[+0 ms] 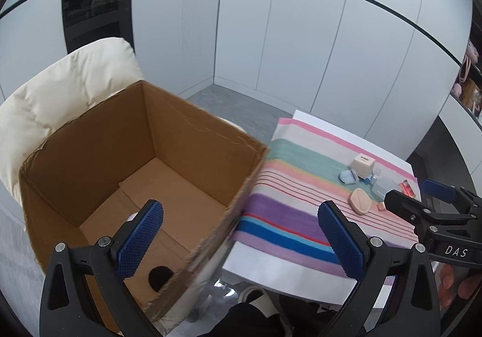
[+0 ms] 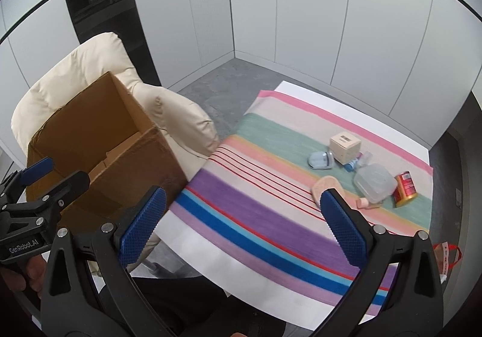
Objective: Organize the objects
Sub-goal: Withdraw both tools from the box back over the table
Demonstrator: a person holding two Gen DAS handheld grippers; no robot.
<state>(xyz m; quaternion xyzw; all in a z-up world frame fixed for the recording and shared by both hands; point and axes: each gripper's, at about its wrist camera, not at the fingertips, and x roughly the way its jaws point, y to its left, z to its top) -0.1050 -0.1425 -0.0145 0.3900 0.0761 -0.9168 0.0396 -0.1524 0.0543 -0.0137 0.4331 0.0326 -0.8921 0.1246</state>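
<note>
An open brown cardboard box (image 1: 168, 138) stands on a cream padded chair (image 1: 69, 86), left of the table. My left gripper (image 1: 241, 234) is open and empty, held above the box's near right corner. On the striped cloth (image 2: 256, 201) lie a beige cube box (image 2: 345, 145), a pale blue case (image 2: 319, 160), a small blue-capped bottle (image 2: 354, 163), a clear plastic container (image 2: 375, 183), a red can (image 2: 405, 189) and a peach oval object (image 2: 327, 184). My right gripper (image 2: 241, 222) is open and empty above the cloth's near part, short of these items.
The white table (image 2: 211, 255) carries the cloth; its left edge is close to the chair. A red-handled bag (image 2: 449, 252) lies on the floor at the right. White panel walls enclose the corner behind. The other gripper shows at the left edge (image 2: 58, 175).
</note>
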